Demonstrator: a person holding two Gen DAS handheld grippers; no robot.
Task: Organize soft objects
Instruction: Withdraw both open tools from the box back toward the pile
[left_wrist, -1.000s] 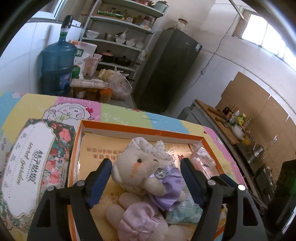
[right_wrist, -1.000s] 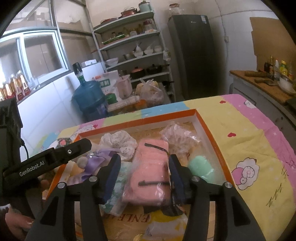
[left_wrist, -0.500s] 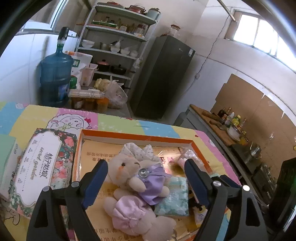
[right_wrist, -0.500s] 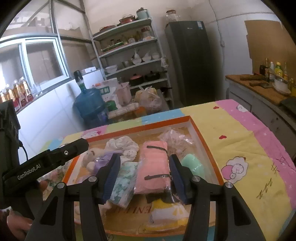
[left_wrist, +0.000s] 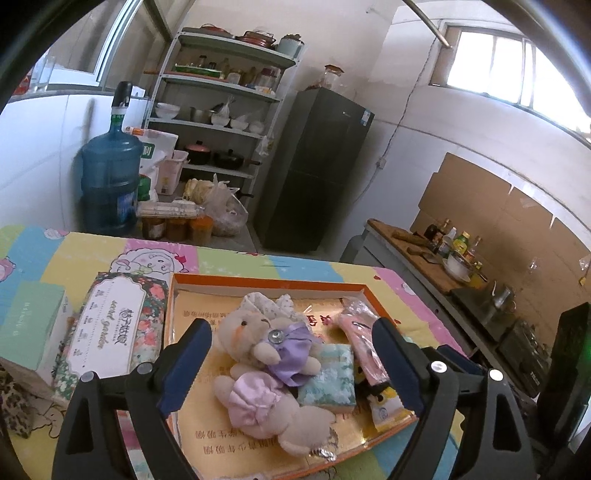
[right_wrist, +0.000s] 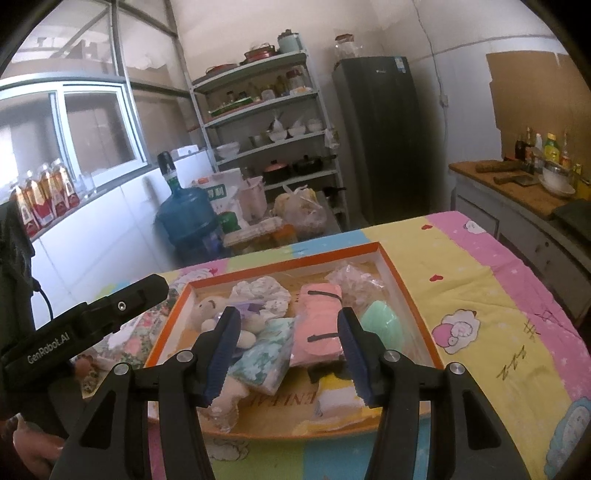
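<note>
An orange-rimmed shallow box (left_wrist: 266, 283) (right_wrist: 410, 288) lies on the colourful tablecloth and holds the soft things. A plush bear in a purple dress (left_wrist: 266, 365) (right_wrist: 212, 308) lies on its back in the box. Beside it are a teal patterned packet (left_wrist: 328, 373) (right_wrist: 266, 360), a pink wrapped towel (left_wrist: 364, 343) (right_wrist: 319, 321), a mint green soft item (right_wrist: 382, 323), a crinkled clear bag (right_wrist: 351, 280) and a yellow packet (left_wrist: 386, 406). My left gripper (left_wrist: 291, 367) is open and empty above the bear. My right gripper (right_wrist: 290, 354) is open and empty above the packet and towel.
A floral tissue box (left_wrist: 114, 332) and a mint green box (left_wrist: 29, 325) lie left of the orange box. The left gripper's body (right_wrist: 85, 328) shows at the left of the right wrist view. Behind the table are a water jug (left_wrist: 109, 184), shelves and a dark fridge (left_wrist: 314, 173).
Both grippers have pulled back and risen away from the box, so the bear and the pink towel look smaller and farther. The right gripper's jaws have opened wider off the pink towel.
</note>
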